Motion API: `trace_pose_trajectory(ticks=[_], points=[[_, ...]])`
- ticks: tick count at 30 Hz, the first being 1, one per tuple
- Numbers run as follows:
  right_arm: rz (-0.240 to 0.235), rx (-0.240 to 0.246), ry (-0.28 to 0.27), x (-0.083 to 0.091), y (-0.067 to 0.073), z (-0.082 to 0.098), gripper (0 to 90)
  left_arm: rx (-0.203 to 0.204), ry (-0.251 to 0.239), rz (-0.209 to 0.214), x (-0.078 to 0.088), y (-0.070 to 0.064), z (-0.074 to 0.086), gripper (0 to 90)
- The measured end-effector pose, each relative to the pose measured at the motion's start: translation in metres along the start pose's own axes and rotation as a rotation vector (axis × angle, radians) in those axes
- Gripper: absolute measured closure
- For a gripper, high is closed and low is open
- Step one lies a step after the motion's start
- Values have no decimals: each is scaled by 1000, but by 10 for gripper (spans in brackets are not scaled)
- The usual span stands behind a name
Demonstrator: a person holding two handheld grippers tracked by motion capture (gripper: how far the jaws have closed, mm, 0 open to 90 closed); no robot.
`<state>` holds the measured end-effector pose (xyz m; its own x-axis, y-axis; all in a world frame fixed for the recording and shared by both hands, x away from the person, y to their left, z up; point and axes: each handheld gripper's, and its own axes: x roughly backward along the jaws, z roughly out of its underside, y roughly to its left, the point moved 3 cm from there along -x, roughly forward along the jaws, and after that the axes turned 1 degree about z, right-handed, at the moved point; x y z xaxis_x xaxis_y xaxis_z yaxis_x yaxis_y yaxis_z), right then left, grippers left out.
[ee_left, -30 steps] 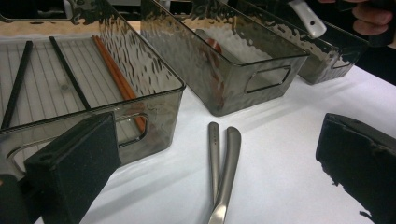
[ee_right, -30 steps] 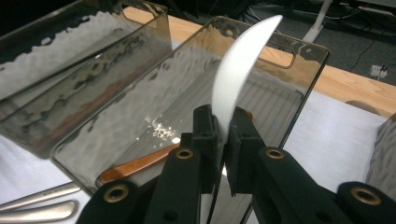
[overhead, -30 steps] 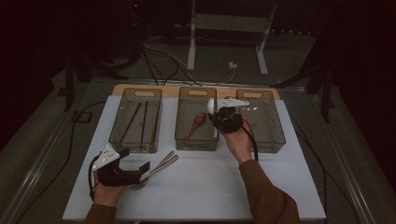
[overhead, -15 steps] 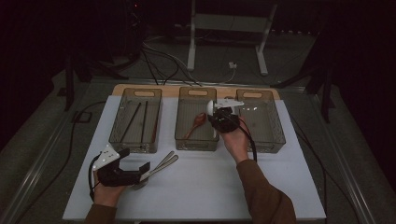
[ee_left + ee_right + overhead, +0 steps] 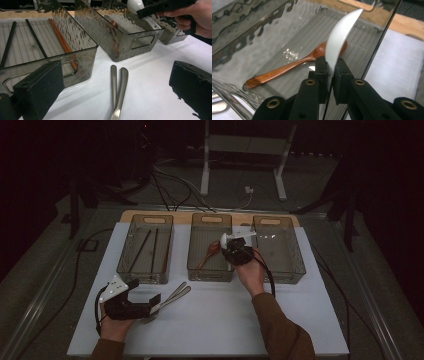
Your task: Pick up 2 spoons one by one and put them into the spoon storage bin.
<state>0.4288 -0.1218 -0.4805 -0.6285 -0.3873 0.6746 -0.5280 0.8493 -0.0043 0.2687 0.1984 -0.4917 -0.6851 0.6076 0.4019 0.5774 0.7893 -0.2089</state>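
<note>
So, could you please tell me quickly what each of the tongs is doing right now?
Left tongs: open, holding nothing.
Right tongs: shut on the white ceramic spoon.

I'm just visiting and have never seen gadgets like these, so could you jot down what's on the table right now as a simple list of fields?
Right gripper: shut on the white spoon, over the middle bin
Left gripper: open, jaws on either side of the two metal utensils lying on the white mat
Middle bin contents: wooden spoon
Left bin contents: black chopsticks and reddish chopsticks
Right bin: nothing visible in it from the high view
</note>
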Motion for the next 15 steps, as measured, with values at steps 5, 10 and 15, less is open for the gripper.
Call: trace_pose_trajectory(ticks=[5,10,15], points=[[1,1,18,-4,2,3,834,0,0,-1,0,0,0,7],[-2,1,49,-8,3,5,828,-2,2,1,0,0,0,7],[-13,8,49,-8,6,6,827,1,3,1,0,0,0,6]])
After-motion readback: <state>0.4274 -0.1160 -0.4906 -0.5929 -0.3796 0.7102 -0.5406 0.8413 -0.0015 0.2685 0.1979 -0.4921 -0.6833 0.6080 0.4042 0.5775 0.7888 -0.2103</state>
